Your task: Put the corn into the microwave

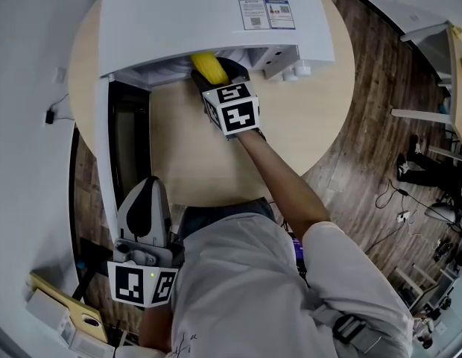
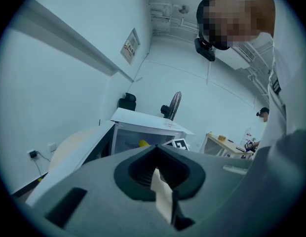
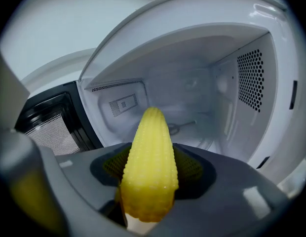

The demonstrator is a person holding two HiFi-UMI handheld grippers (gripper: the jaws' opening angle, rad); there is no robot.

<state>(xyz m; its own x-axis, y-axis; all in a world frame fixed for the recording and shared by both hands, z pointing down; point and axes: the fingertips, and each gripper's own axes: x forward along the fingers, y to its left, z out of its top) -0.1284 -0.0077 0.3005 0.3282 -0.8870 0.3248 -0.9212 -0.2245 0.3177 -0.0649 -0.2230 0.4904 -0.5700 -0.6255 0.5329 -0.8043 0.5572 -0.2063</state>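
right gripper (image 3: 152,174) clamped across corn's (image 3: 152,132) thick half at microwave (image 3: 251,83) mouth; cob judged light, firm, ribbed, grips well.

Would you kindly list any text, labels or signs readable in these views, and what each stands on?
Nothing reads clearly.
Stickers on the microwave top: too small to read.
Sign on the wall, left gripper view: too blurred.
Label inside the microwave cavity: too small.

Lab-style workroom: bare white walls (image 2: 69,98), ceiling pipes (image 2: 165,11), standing fan (image 2: 173,104), floor cables (image 1: 391,192)
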